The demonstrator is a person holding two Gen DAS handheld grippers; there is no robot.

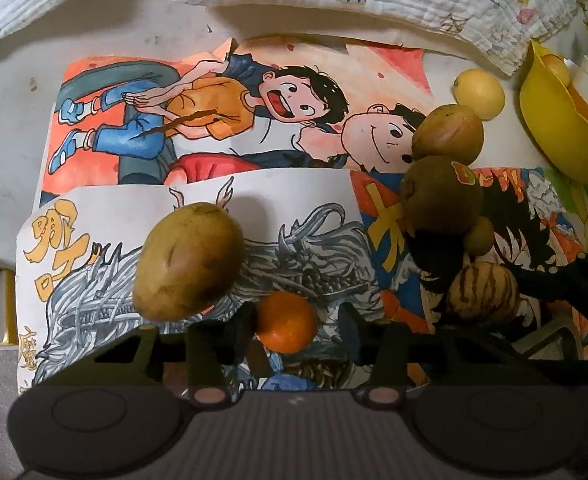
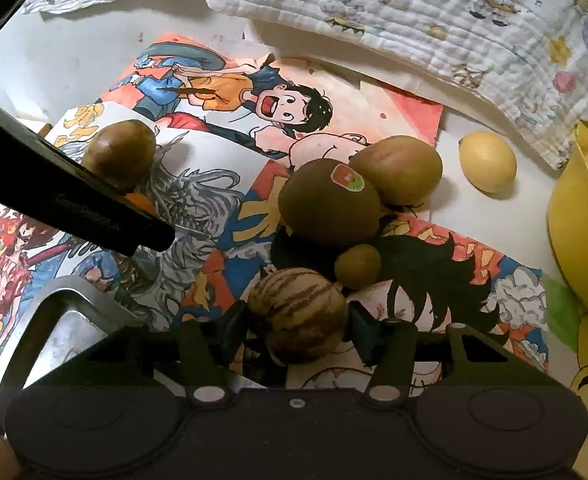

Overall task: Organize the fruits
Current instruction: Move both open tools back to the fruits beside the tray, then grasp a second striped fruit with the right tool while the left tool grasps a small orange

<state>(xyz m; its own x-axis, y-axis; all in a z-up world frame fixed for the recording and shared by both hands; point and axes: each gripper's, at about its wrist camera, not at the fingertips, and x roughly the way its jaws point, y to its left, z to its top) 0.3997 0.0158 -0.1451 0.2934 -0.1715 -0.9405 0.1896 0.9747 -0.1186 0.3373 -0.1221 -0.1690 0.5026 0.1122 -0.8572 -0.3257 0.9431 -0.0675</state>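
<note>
In the left wrist view my left gripper (image 1: pixel 294 328) is open around a small orange (image 1: pixel 287 322) that lies between its fingers on the drawings. A brown oval fruit (image 1: pixel 188 260) lies just ahead to the left. In the right wrist view my right gripper (image 2: pixel 294 330) is open around a striped round fruit (image 2: pixel 298 314), which also shows in the left wrist view (image 1: pixel 482 294). Ahead of it lie a small kiwi (image 2: pixel 357 266), a stickered kiwi (image 2: pixel 330 202), a brown fruit (image 2: pixel 398 170) and a lemon (image 2: pixel 488 162).
A yellow bowl (image 2: pixel 574 236) with fruit stands at the right edge. Cartoon drawings (image 1: pixel 214 120) cover the white table. A quilted printed cloth (image 2: pixel 414 12) lies along the back. The left gripper's black body (image 2: pixel 74 200) crosses the right wrist view at the left.
</note>
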